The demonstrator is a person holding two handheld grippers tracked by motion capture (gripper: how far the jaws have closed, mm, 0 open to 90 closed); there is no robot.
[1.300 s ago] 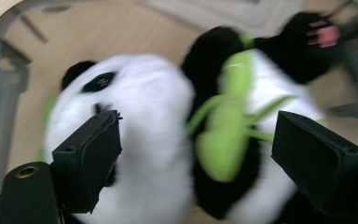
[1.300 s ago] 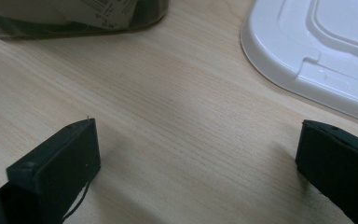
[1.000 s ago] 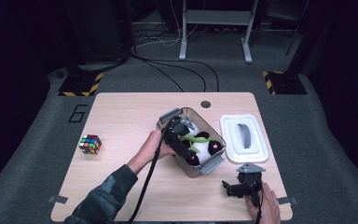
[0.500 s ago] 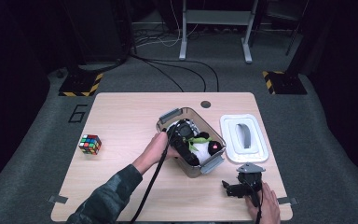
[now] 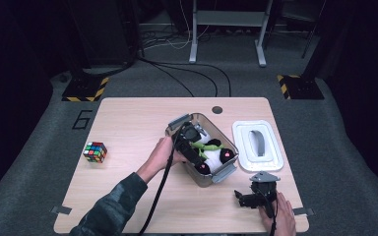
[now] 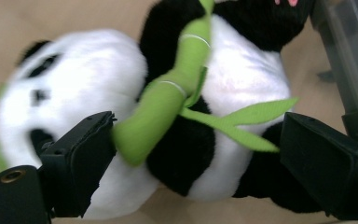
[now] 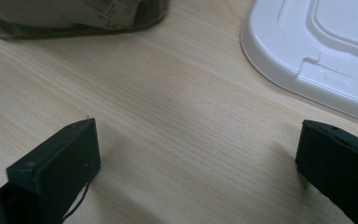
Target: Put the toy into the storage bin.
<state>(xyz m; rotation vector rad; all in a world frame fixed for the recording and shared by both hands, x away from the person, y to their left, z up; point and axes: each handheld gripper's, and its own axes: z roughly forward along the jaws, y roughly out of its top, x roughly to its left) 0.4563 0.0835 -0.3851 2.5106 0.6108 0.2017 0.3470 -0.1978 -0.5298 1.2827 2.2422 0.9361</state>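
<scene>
A: Why is the left hand-held gripper (image 6: 193, 172) reaching into the clear bin (image 5: 225, 172)?
B: Its jaws, just closing slightly, are straddling the plush panda (image 6: 168, 116) lying inside, not yet pinching.
A: And the right hand-held gripper (image 7: 196, 172)?
B: It is resting on the counter (image 5: 128, 123), jaws spread, nothing between them.

A light wooden table (image 5: 128, 123) carries a clear plastic box (image 5: 203, 178) near its middle. Right of the box lies a white plastic lid (image 5: 270, 152); well to its left sits a multicoloured puzzle cube (image 5: 94, 151).

Panda toy (image 5: 211, 152) lies in the bin (image 5: 215, 129); lid (image 5: 257, 145) right, cube (image 5: 94, 152) left.
</scene>
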